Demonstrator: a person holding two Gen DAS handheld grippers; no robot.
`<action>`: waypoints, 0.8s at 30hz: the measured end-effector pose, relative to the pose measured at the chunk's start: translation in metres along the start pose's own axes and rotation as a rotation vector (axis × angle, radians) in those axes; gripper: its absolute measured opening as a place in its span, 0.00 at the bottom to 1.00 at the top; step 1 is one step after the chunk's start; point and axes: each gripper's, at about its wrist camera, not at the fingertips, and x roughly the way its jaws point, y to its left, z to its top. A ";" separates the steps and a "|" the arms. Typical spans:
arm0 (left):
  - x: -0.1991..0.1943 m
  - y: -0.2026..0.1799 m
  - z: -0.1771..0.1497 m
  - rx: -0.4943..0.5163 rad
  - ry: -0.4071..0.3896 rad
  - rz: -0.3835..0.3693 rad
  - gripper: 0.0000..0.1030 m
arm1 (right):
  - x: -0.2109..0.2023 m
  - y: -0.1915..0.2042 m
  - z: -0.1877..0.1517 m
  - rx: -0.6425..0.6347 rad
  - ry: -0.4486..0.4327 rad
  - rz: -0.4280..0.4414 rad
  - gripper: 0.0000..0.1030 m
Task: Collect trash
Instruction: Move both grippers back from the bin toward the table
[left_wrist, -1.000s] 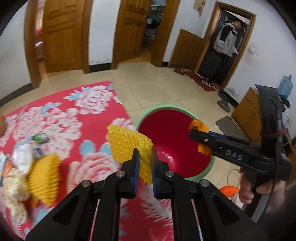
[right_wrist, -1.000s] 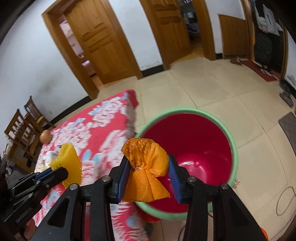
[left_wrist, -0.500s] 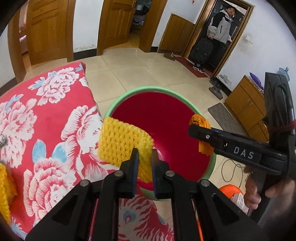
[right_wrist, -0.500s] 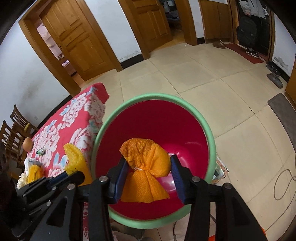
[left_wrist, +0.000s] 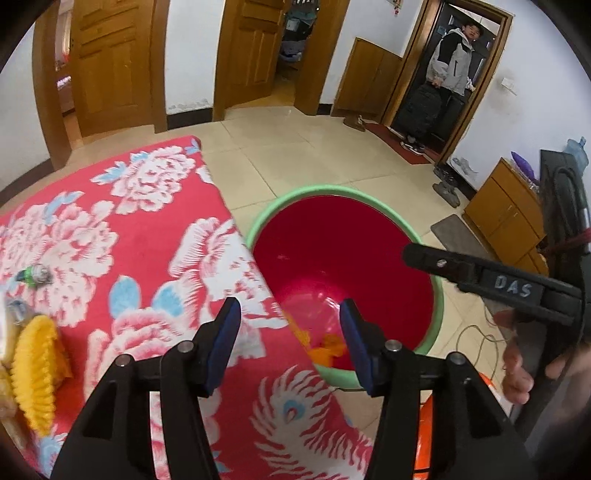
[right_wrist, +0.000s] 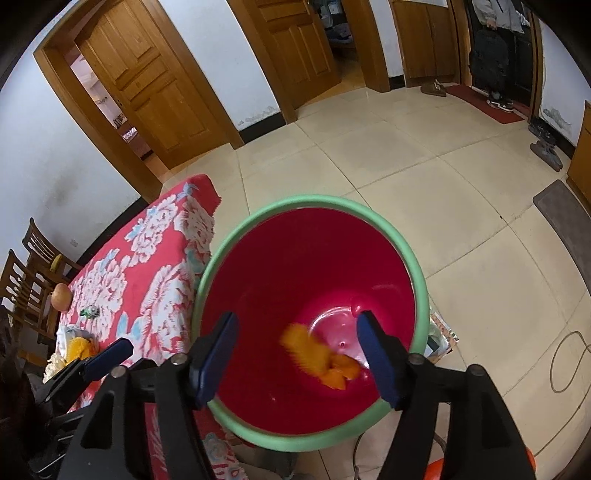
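A red bucket with a green rim (right_wrist: 314, 201) stands on the floor against the table's edge. My right gripper (right_wrist: 297, 347) hangs over it with its jaws opening and nothing between the pads. Far below, a blurred yellow foam net (right_wrist: 304, 349) and an orange mesh bag (right_wrist: 341, 369) are down near the bucket's bottom. My left gripper (left_wrist: 290, 332) is over the table edge and bucket rim (left_wrist: 314, 192), its jaws opening too and holding nothing. One of my right gripper's fingers (left_wrist: 443, 264) reaches over the bucket from the right. Another yellow foam net (left_wrist: 33, 369) lies on the red flowered tablecloth (left_wrist: 129, 240).
More scraps, among them a small green-and-silver piece (left_wrist: 33, 275), lie at the cloth's left. A round brownish fruit (right_wrist: 59, 297) sits near the wooden chairs (right_wrist: 26, 273). A person (left_wrist: 450, 62) stands in the far doorway. A wooden cabinet (left_wrist: 506, 210) and a floor cable (right_wrist: 569, 365) are to the right.
Both grippers have gone from shut to open. The yellow foam net left the left gripper and the orange mesh bag left the right; both dropped into the bucket.
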 end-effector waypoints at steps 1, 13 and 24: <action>-0.002 0.000 0.000 0.002 -0.003 0.007 0.54 | -0.003 0.001 0.000 0.002 -0.005 0.004 0.69; -0.052 0.031 -0.011 -0.037 -0.042 0.062 0.54 | -0.047 0.039 -0.016 -0.006 -0.070 0.071 0.76; -0.103 0.072 -0.029 -0.088 -0.080 0.117 0.54 | -0.068 0.099 -0.040 -0.072 -0.056 0.122 0.77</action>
